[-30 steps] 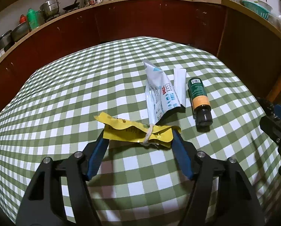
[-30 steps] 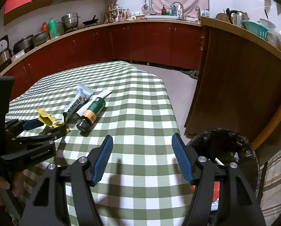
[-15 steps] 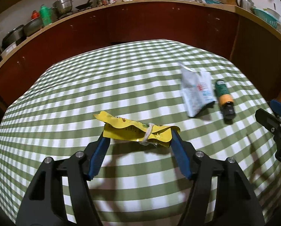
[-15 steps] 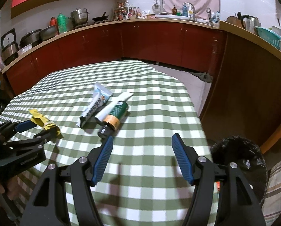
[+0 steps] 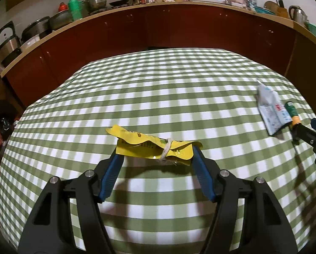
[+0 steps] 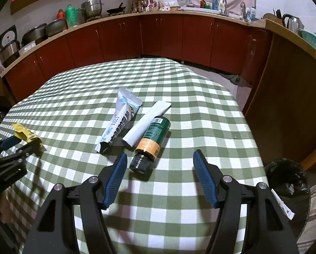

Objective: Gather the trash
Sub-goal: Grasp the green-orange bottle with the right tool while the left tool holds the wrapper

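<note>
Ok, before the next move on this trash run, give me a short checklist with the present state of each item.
1. Left gripper grips the yellow wrapper: ok, the wrapper spans between both pads, lifted above its shadow.
2. Right gripper free for a pickup: ok, jaws open, nothing between them.
3. Green bottle reachable: ok, lying on its side just ahead of the right gripper, cap toward it.
4. Remaining trash located: ok, blue-and-white pouch and white packet lie beside the bottle on the checked tablecloth.
5. Bin ready: ok, black-lined, beside the table's right edge.
6. Room left in the bin: cannot tell.
</note>
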`<action>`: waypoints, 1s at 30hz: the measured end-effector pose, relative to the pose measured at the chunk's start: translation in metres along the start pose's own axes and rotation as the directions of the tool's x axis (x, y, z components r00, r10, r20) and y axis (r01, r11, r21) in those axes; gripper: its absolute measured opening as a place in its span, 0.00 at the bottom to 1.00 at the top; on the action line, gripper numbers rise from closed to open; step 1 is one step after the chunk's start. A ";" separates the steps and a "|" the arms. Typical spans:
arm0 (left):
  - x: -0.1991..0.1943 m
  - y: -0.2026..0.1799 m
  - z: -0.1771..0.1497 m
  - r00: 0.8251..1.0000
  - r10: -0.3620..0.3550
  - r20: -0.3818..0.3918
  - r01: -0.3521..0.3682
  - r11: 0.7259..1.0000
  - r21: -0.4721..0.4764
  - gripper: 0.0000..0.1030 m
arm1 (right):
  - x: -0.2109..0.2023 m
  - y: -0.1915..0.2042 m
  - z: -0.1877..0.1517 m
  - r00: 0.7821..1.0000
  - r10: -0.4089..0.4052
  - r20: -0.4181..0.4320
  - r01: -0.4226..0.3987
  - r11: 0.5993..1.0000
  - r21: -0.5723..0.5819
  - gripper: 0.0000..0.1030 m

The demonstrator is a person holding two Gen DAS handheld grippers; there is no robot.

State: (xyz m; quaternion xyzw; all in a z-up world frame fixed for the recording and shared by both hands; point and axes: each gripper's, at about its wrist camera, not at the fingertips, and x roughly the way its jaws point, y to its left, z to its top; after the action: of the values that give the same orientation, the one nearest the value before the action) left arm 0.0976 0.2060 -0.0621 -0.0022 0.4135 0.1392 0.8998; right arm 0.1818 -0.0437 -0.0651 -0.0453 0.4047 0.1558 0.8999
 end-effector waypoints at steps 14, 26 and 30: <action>0.013 0.029 0.004 1.000 0.019 -0.004 -0.019 0.999 -0.046 0.62 | 0.023 0.007 0.015 0.998 -0.025 -0.052 0.026 1.000 0.008 0.39; 0.013 0.023 0.001 1.000 0.016 -0.007 -0.017 0.999 -0.043 0.62 | 0.017 0.006 0.005 0.999 0.000 -0.049 0.000 1.000 -0.011 0.24; 0.009 0.019 0.000 1.000 0.013 -0.006 -0.013 0.999 -0.047 0.62 | 0.010 0.006 -0.003 0.999 0.003 -0.036 -0.004 1.000 -0.014 0.24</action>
State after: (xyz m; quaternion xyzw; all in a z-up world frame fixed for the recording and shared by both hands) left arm 0.0985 0.2262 -0.0673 -0.0210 0.4125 0.1548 0.8975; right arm 0.1838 -0.0365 -0.0740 -0.0537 0.4197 0.1593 0.8920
